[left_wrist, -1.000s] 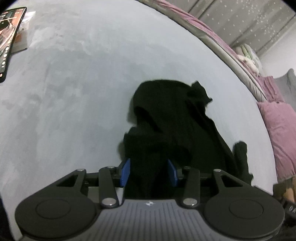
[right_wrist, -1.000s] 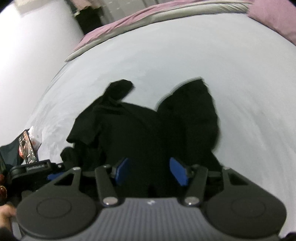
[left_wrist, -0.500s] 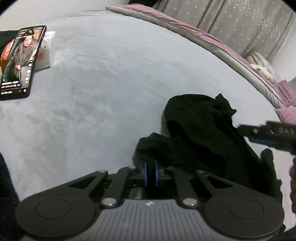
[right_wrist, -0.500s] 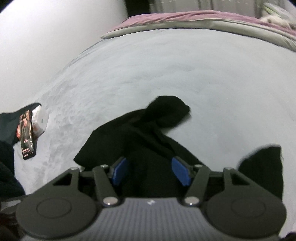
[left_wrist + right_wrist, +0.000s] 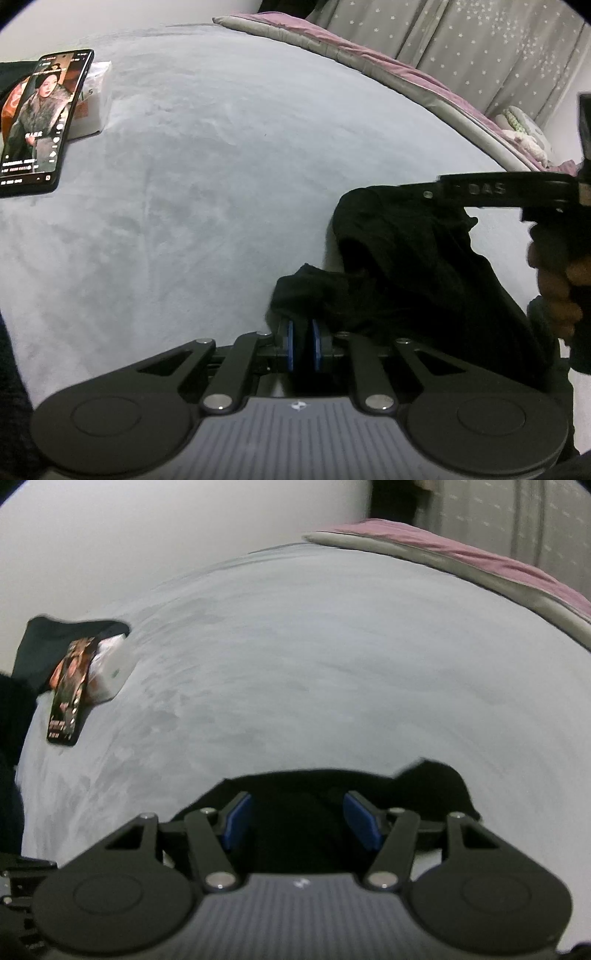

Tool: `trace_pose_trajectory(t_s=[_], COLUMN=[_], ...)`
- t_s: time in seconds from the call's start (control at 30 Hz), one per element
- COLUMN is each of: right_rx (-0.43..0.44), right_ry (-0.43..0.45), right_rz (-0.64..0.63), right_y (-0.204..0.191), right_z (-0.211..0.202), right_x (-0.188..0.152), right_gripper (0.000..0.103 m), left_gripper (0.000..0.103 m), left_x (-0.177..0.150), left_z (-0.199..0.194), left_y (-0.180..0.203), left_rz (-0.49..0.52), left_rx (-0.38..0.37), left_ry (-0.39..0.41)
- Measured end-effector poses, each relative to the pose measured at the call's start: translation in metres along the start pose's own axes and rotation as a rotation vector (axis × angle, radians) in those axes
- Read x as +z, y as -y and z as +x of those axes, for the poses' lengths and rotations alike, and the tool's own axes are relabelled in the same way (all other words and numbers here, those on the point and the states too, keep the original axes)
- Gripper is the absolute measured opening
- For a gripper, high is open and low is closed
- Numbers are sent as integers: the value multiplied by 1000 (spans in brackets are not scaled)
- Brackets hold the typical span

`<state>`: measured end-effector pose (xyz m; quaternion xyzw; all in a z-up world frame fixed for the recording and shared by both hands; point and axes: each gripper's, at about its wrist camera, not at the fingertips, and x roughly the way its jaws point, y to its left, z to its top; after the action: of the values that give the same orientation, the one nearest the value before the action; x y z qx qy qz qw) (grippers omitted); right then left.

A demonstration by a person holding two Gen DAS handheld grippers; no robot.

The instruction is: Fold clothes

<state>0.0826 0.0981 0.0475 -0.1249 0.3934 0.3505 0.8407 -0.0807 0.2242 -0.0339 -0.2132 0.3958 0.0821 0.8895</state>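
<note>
A: Where it lies crumpled on the grey bed cover (image 5: 229, 192), black garment (image 5: 417, 266) sits low and right in the left wrist view. One fold bunched, rest heaped behind.

B: Left claw (image 5: 300, 345)?

A: Blue pads (image 5: 289, 343) pressed nearly together, pinching the near edge of the black garment. Cloth runs up from between them.

B: Right claw (image 5: 301, 821)?

A: Spread wide. Blue pads (image 5: 236, 821) well apart, dark cloth beneath and between them, neither pad visibly gripping it. Right wrist view is blurred; whether the pads touch the fabric, cannot tell.

B: Seen from the other side?

A: Right claw's black body (image 5: 498, 190) reaches over the far part of the garment in the left wrist view, person's hand (image 5: 554, 280) around its handle at the right edge.

B: Surroundings?

A: Phone (image 5: 37, 122) at far left of the bed, screen lit, showing a figure. It leans on a white packet (image 5: 94, 99). Well apart from the garment. Purple-and-grey bedding (image 5: 369, 70) runs along the far edge; grey star-print curtain (image 5: 461, 48) behind it. Dark cloth (image 5: 55, 638) lies behind the phone in the right wrist view.
</note>
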Motion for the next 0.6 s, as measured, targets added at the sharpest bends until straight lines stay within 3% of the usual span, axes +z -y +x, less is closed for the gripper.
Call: trace_pose_trajectory(t_s=[0.27, 0.5, 0.57, 0.6], right_rx=[38, 51, 63, 72], right_ry=[-56, -109, -107, -107], right_rz=[-127, -194, -191, -189], right_y=[-17, -17, -16, -16], right_z=[29, 54, 54, 53], right_x=[10, 4, 3, 3], right_gripper=[57, 46, 37, 25], left_gripper=[14, 14, 14, 14], left_x=[0, 0, 0, 0], left_z=[-1, 0, 0, 0], left_y=[-1, -2, -2, -2], left_rz=[-8, -10, -6, -4], left_rx=[-9, -15, -14, -13], left_ry=[-1, 0, 1, 2])
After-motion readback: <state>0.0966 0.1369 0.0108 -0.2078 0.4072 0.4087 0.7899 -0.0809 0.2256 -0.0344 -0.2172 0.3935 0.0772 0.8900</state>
